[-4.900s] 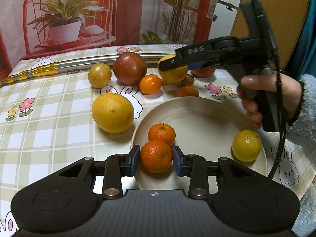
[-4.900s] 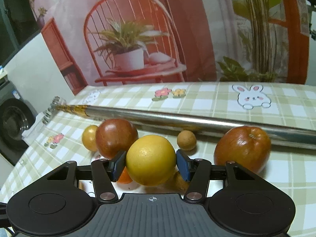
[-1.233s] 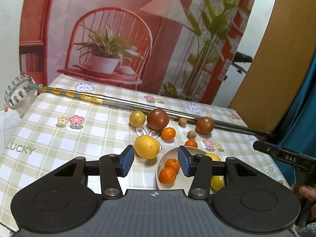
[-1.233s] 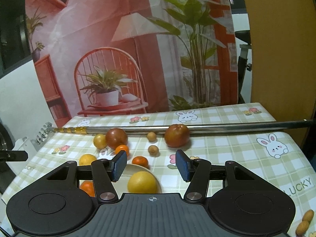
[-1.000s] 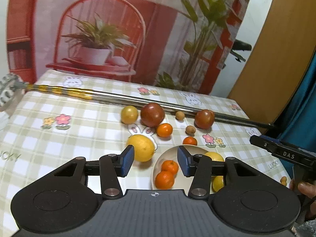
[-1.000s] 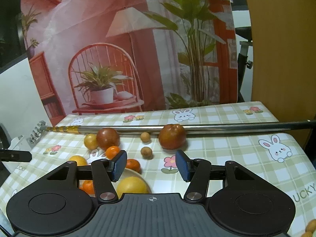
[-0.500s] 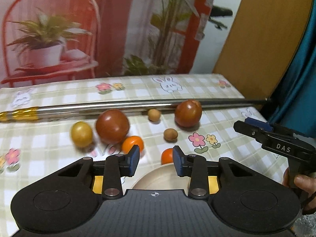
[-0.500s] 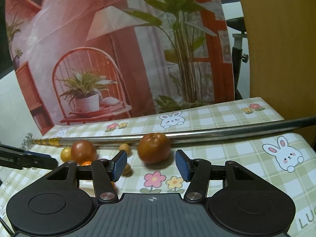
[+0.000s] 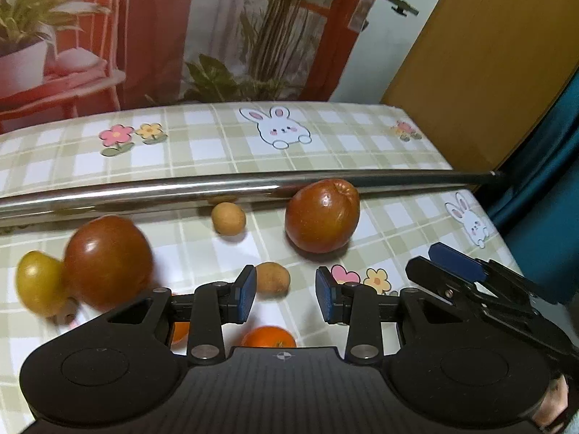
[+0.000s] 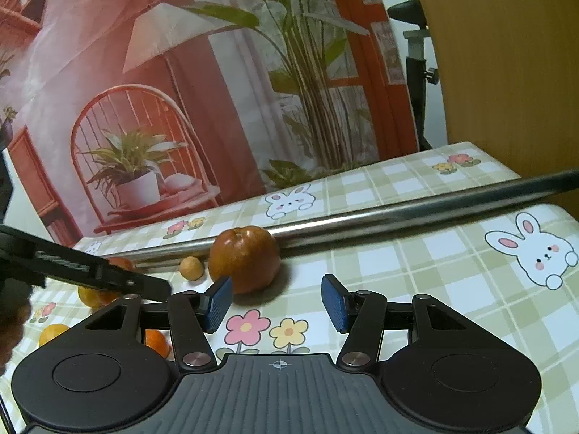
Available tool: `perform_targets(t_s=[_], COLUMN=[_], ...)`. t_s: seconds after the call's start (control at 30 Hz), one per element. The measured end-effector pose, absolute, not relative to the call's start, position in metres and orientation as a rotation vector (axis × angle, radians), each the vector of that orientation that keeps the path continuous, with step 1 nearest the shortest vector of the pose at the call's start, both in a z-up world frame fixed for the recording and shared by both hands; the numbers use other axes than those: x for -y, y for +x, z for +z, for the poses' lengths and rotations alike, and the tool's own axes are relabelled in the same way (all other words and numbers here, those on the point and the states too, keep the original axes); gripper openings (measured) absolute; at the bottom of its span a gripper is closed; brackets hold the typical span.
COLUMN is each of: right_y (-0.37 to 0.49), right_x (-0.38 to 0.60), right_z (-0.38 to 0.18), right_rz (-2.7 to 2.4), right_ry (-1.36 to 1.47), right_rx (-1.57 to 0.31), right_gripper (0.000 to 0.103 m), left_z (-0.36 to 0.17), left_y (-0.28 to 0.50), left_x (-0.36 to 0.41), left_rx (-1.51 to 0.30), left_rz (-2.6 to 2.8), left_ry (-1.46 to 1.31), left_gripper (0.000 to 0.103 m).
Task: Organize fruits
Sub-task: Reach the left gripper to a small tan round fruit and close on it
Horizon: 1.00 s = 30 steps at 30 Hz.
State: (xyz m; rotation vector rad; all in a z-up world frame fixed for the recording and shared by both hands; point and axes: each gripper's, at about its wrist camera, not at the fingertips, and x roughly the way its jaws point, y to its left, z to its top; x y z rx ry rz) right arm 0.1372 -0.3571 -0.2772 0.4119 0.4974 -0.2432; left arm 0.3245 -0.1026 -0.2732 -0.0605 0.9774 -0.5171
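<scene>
Tools both open and empty: left tool (image 9: 284, 298) has swung from plate to small brown fruit (image 9: 272, 277), right tool (image 10: 275, 303) toward apple (image 10: 245, 264).

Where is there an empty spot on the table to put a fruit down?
Bare checked tablecloth lies right of the big red-brown apple, between the long metal pole and the open right tool. It is crowded left of the apple, round the small tan round fruit and the open left tool.

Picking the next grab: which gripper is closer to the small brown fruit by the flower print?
Left. The left gripper has the small brown fruit just beyond its open fingertips; the right gripper sits off to its right.
</scene>
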Motion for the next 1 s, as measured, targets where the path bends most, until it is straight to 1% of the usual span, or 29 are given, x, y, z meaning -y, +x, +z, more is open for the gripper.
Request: perform_targets(t_s=[0.4,0.47,0.57,0.8,1.0], right_y=[0.131,0.13,0.128,0.125,0.13], right_x=[0.358,0.357,0.354,0.349,0.341], right_z=[-0.28,-0.28,-0.278,-0.274,-0.269], right_rz=[-0.25,-0.25,-0.248,-0.236,-0.182], right_ry=[0.429,0.431,0.426,0.432,0.437], right_rx=[-0.51,-0.511,-0.516,-0.522,-0.539], right_gripper=[0.051,0.051,0.051,0.051,0.052], left_z=[-0.297,-0.3,-0.299,-0.281,-0.251], left_y=[0.345,0.345,0.342,0.324,0.296], left_x=[0.114,0.115,0.118,0.112,0.078], left_rx=[-1.021,-1.017,-1.005,-0.955,-0.885], left_rz=[-0.482,-0.482,-0.477,-0.482,-0.453], left_ry=[0.0,0.011,0.036,0.045,-0.046], left_gripper=[0.038,0.031,0.031,0.031,0.031])
